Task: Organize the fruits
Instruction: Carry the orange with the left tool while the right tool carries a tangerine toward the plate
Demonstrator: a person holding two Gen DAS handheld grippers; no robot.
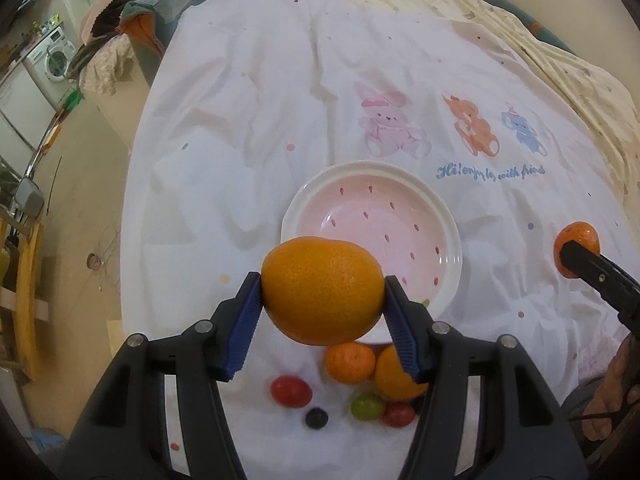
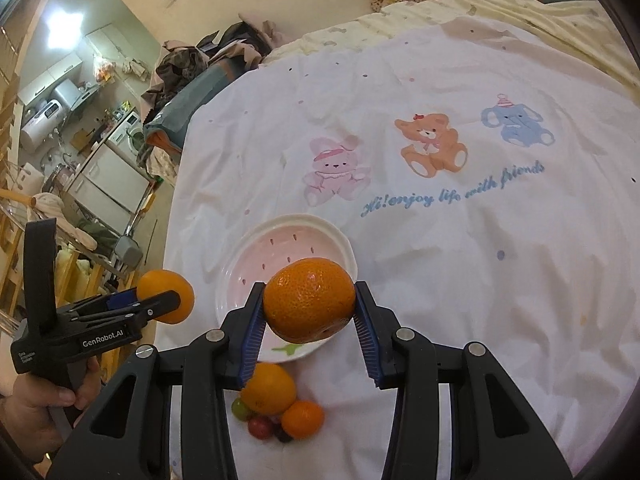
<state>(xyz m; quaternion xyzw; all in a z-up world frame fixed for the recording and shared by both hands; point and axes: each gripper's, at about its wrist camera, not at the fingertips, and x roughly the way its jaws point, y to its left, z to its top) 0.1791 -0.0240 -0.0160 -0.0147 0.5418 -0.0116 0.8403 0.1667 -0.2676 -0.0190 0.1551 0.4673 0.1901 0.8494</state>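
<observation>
In the left wrist view my left gripper (image 1: 322, 286) is shut on a large orange (image 1: 320, 300), held above the near rim of an empty pink dish (image 1: 304, 194) with a white rim. At the right, my right gripper (image 1: 572, 250) is shut on a darker tangerine (image 1: 580, 234). The right wrist view shows that tangerine (image 2: 310, 306) between the right gripper's (image 2: 310, 292) blue pads, over the dish (image 2: 320, 222). The left gripper (image 2: 168, 298) with its orange (image 2: 160, 280) is at the left. Loose fruits lie under the grippers: an orange (image 1: 394, 376), a small tangerine (image 1: 350, 362), red (image 1: 291, 391), green (image 1: 367, 406) and dark (image 1: 316, 418) small fruits.
Everything sits on a white sheet (image 2: 440, 240) printed with cartoon animals, spread over a bed. The bed's left edge (image 1: 136, 200) drops to the floor. Piled clothes (image 2: 192, 64) lie at the far left corner. A hand (image 2: 36, 400) holds the left gripper's handle.
</observation>
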